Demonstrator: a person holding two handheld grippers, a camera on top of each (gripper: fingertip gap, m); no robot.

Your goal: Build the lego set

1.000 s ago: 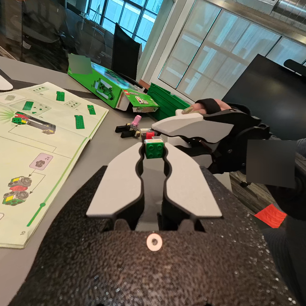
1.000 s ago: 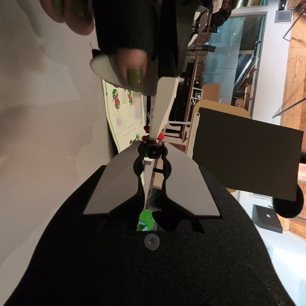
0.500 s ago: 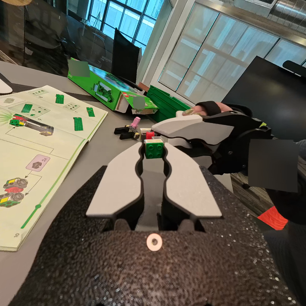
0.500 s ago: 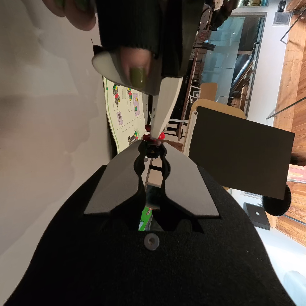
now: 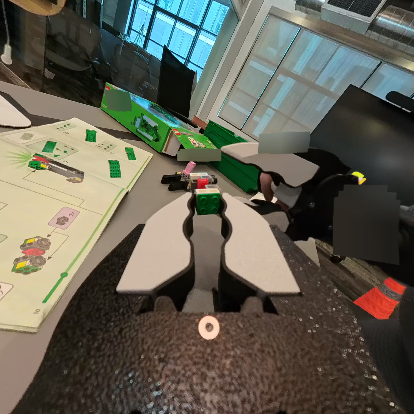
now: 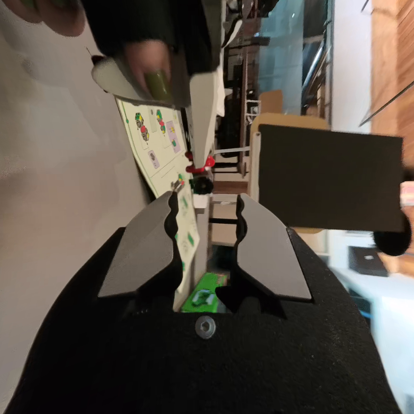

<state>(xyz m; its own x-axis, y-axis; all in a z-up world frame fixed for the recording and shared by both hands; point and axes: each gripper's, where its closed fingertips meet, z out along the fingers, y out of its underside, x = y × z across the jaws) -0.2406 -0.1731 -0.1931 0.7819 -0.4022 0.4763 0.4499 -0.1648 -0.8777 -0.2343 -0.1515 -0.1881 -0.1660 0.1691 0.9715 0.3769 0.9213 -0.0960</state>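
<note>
Above the table edge (image 5: 235, 186), left gripper (image 5: 207, 205) jaws clamp the green brick (image 5: 207, 204); right gripper (image 6: 207, 197) jaws gape.

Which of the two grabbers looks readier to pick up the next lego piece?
The right gripper: its jaws are open and empty. The left gripper is shut on the green lego assembly.

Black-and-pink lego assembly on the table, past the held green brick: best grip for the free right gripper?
Judgement: the open right gripper should come from above and close across the narrow grey middle of the black-and-pink assembly, avoiding the two black prongs and the upright pink piece. It lies flat and long on the table. The left gripper is shut on the green brick.
</note>
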